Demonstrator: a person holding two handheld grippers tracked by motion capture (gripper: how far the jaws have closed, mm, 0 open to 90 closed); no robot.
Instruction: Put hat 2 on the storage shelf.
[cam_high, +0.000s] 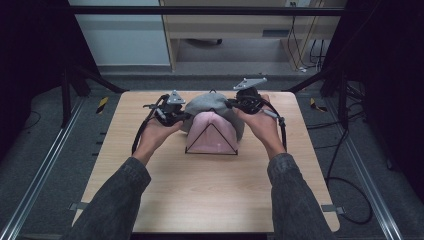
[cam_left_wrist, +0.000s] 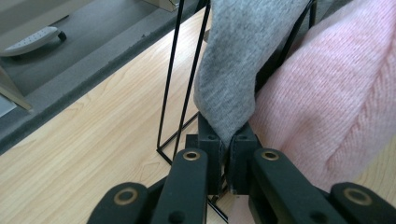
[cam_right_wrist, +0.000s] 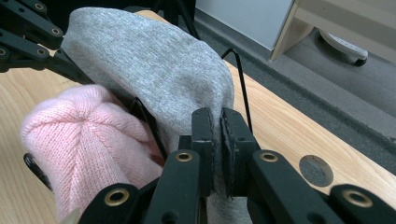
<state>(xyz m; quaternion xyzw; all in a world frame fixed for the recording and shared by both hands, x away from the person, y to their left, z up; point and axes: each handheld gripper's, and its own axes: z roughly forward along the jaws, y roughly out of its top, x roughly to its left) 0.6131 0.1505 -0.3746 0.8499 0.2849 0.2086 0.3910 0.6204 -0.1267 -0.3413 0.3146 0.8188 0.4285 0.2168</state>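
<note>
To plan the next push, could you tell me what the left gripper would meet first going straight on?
Likely the pink hat: the left gripper, shut on the grey hat, already lies against it.

A pale wooden counter (cam_high: 210, 200) lies under the left fingers (cam_left_wrist: 208, 154) and the right fingers (cam_right_wrist: 201, 135). A round grey cap (cam_right_wrist: 316, 170) sits flush in the counter, near the right fingers and to their right in the right gripper view. Grey floor (cam_high: 45, 150) surrounds the counter. A metal rail (cam_high: 42, 170) runs along it well to the outside of the left fingers. A strip of yellow-and-black tape (cam_high: 102, 104) lies on the floor beyond that same side. A black cable (cam_high: 350, 190) loops on the floor outside the right fingers. Well beyond both pairs of fingers stands a light wooden cabinet (cam_high: 240, 25), with a white wheeled foot (cam_right_wrist: 343, 46) on the floor under it.
</note>
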